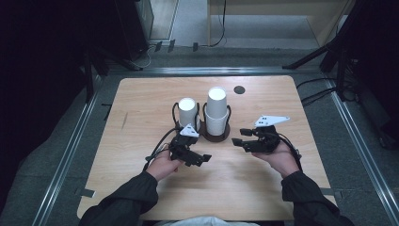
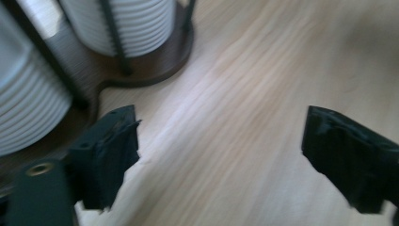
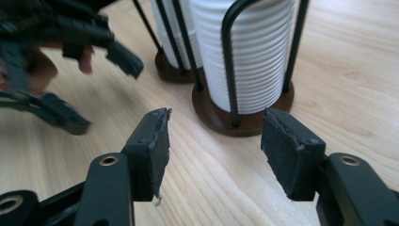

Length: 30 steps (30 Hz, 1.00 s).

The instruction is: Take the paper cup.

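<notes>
Both tools empty, jaws spread wide. My left tool [image 1: 205,158] hovers low over the pale wooden desk [image 1: 141,101], just near-left of the cup holder; my right tool [image 1: 238,141] sits just right of it, pointing left toward the holder.

Things in hand: two stacks of white ribbed paper cups, upside down, standing in a dark brown wooden base with black wire uprights [image 1: 217,137], mid-desk. The taller stack [image 1: 217,109] is on the right, the shorter stack [image 1: 187,112] on the left, the two just beside each other.

In the right gripper view the taller stack [image 3: 247,52] lies dead ahead between the jaws, wire hoops crossing its front.

My judgement: the step is reaching for a cup. To do it well, go for the top cup above the wire uprights, not through them; close gently, since thin paper crushes; lift straight up so the stack below stays seated.

A small dark round spot [image 1: 239,89] sits on the far desk. No brand, label or writing readable anywhere.
</notes>
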Each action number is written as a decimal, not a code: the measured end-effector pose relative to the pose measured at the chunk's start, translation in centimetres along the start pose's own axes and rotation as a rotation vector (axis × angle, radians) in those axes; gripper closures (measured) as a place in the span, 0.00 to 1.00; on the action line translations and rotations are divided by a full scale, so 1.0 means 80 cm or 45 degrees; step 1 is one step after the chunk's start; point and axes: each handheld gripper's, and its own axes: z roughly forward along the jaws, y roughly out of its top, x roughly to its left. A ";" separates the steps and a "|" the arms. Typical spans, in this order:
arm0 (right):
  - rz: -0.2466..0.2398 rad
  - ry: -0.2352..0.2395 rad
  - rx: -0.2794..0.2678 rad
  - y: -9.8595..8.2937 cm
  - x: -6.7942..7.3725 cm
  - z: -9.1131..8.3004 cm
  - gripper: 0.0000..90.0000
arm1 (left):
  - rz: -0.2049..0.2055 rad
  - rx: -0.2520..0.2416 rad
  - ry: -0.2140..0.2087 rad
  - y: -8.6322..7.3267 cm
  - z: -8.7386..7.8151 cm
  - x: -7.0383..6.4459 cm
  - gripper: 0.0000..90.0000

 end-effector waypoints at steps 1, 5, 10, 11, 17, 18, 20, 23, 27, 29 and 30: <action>0.018 0.005 0.025 0.001 0.002 0.002 0.47 | 0.000 0.009 -0.016 0.002 0.000 -0.001 0.12; -0.002 0.026 0.126 0.006 0.004 0.009 0.46 | -0.034 0.021 -0.145 0.003 0.000 0.003 0.12; 0.026 0.078 0.125 0.009 0.005 0.014 0.45 | 0.004 0.030 -0.088 0.002 -0.004 0.002 0.22; 0.026 0.078 0.125 0.009 0.005 0.014 0.45 | 0.004 0.030 -0.088 0.002 -0.004 0.002 0.27; 0.086 0.083 0.158 0.013 0.000 0.014 0.44 | 0.037 0.015 -0.133 0.003 -0.009 0.002 0.36; 0.059 0.074 0.157 0.013 0.000 0.012 0.47 | 0.041 0.021 -0.119 0.003 -0.009 0.002 0.37; -0.028 0.037 0.140 0.011 0.004 0.010 0.50 | 0.040 0.015 -0.115 0.003 -0.009 0.002 0.38; -0.053 0.025 0.126 0.007 0.007 0.008 0.52 | 0.031 0.009 -0.109 0.003 -0.010 0.003 0.39; -0.066 0.062 0.134 0.005 0.008 0.008 0.53 | 0.039 0.009 -0.101 0.004 -0.010 0.002 0.40; -0.055 0.070 0.133 0.006 0.009 0.007 0.52 | 0.044 0.007 -0.098 0.005 -0.010 0.000 0.42; -0.056 0.073 0.138 0.006 0.009 0.007 0.52 | 0.044 0.004 -0.102 0.006 -0.010 -0.001 0.43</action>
